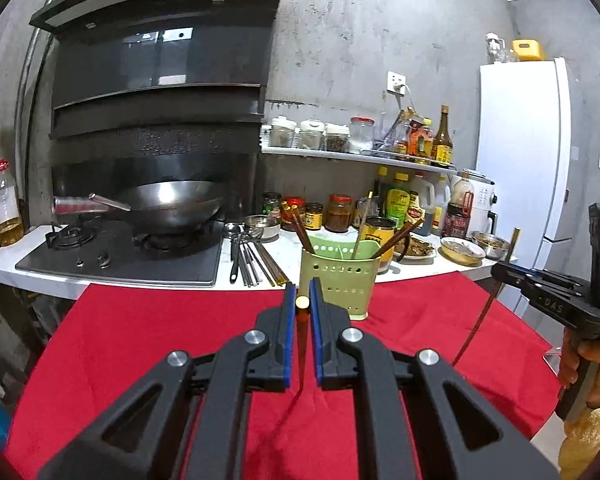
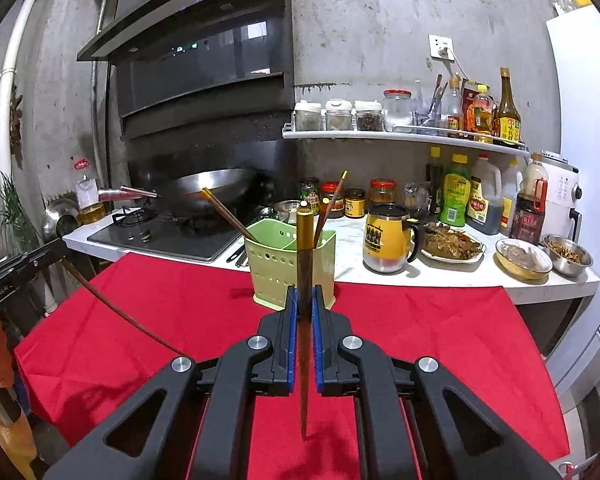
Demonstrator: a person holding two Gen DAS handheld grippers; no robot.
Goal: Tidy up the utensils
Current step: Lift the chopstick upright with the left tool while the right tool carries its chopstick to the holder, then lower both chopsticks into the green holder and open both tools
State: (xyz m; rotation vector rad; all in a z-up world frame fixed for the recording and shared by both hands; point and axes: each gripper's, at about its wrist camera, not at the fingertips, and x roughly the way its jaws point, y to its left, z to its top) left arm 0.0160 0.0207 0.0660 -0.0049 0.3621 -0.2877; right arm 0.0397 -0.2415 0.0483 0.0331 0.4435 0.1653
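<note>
1. Left hand-held gripper [image 1: 302, 300] fills the near foreground of its own view, closed on a brown chopstick [image 1: 302, 344] whose pale end cap shows between the blue pads.
2. Right hand-held gripper [image 2: 305, 300] is likewise closed on a gold-tipped chopstick [image 2: 304, 264] that stands upright, its point just above the red cloth [image 2: 440, 320].
3. Beyond the cloth, at 12 o'clock, runs the white counter [image 2: 352, 244], with a wok [image 1: 168, 200] on the stove at 10 o'clock.
4. A green utensil holder [image 1: 340, 276] stands on the cloth's far edge at 12 o'clock, with several chopsticks leaning inside.
5. A yellow mug [image 2: 386, 240] sits on the counter at 1 o'clock.
6. Loose utensils [image 1: 252, 256] lie flat on the counter at 11 o'clock, just beside the stove.
</note>
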